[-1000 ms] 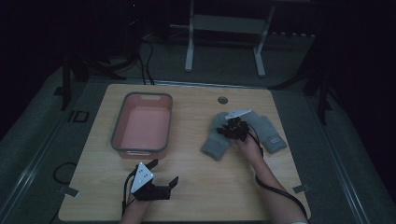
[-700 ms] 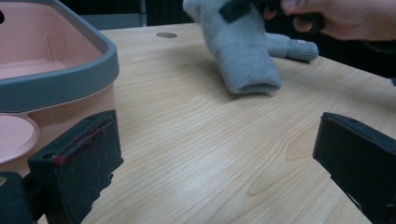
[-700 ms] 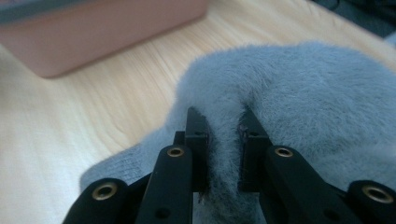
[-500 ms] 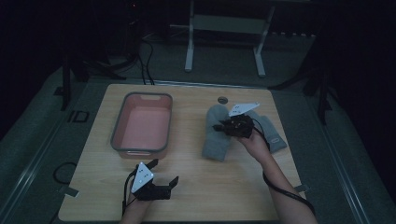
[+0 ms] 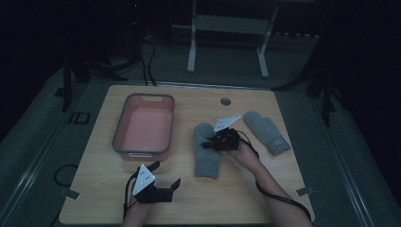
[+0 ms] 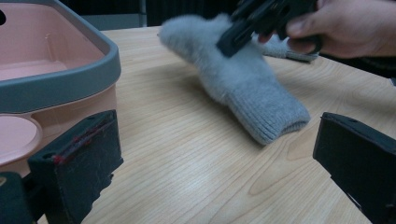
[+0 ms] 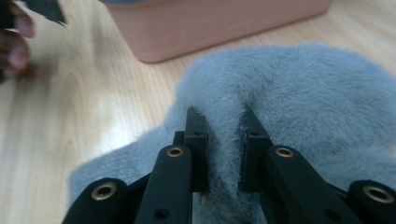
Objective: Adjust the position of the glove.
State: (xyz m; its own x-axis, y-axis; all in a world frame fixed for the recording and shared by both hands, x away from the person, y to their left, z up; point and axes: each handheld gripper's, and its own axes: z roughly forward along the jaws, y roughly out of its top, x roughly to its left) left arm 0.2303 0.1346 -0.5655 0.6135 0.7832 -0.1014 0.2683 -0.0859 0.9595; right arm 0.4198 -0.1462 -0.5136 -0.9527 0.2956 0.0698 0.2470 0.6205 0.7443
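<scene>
the right gripper [image 5: 222, 140] has its jaws pinched tight on a fold of the nearer grey mitten [image 5: 206, 150], which lies on the wooden table [image 5: 246, 189] just right of the pink bin [image 5: 144, 124]; in the right gripper view the fuzzy wool bulges up between the two black jaws, so the grab itself looks done and the lift looks like the step in hand. from the left gripper view the mitten's upper end seems already raised off the wood while its ribbed cuff rests on the table, though the blur there makes that hard to swear to. the next move, i'd judge, calls for carrying the mitten up and leftward over the bin's grey rim without letting the pinch slip, then letting go inside. the left gripper [image 5: 163, 182] sits low near the front edge of the table, jaws spread wide and holding nothing. the second mitten [image 5: 265, 131] lies well to the right, with a small pale tag on its cuff; any writing on it is too small to read, and i see no other lettering on the things in play.
</scene>
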